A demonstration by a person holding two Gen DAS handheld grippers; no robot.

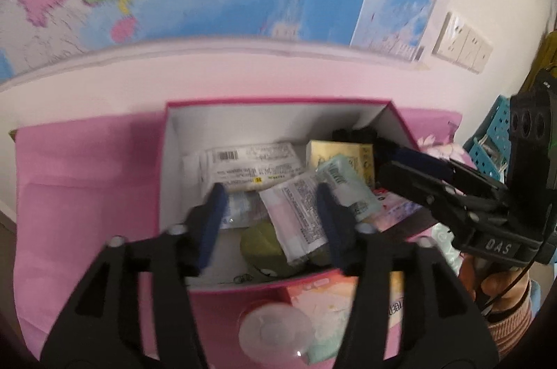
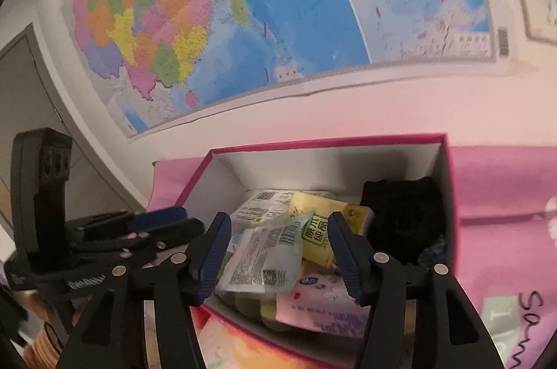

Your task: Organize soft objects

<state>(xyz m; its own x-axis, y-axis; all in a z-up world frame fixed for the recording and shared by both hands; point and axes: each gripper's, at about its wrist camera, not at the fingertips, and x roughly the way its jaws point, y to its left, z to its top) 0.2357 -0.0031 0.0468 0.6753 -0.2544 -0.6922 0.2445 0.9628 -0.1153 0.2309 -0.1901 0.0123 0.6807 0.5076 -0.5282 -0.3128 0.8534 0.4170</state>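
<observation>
An open pink box (image 1: pixel 167 160) with white inner walls (image 2: pixel 313 165) holds several soft tissue packs: a white pack (image 1: pixel 243 165), a mint pack (image 1: pixel 346 186), a pale pack with barcodes (image 2: pixel 264 257), a yellow pack (image 2: pixel 323 226). A green plush (image 1: pixel 261 247) lies at the bottom and a black soft object (image 2: pixel 403 219) sits in the right corner. My left gripper (image 1: pixel 271 219) is open above the box, empty. My right gripper (image 2: pixel 278 250) is open above the packs, empty; it also shows in the left wrist view (image 1: pixel 410 163).
The box stands on a pink cloth (image 1: pixel 87 177) against a wall with a large map (image 2: pixel 243 3). A peach pack (image 1: pixel 323 306) and a clear round lid (image 1: pixel 275 330) lie in front of the box. A teal basket (image 1: pixel 494 139) stands at the right.
</observation>
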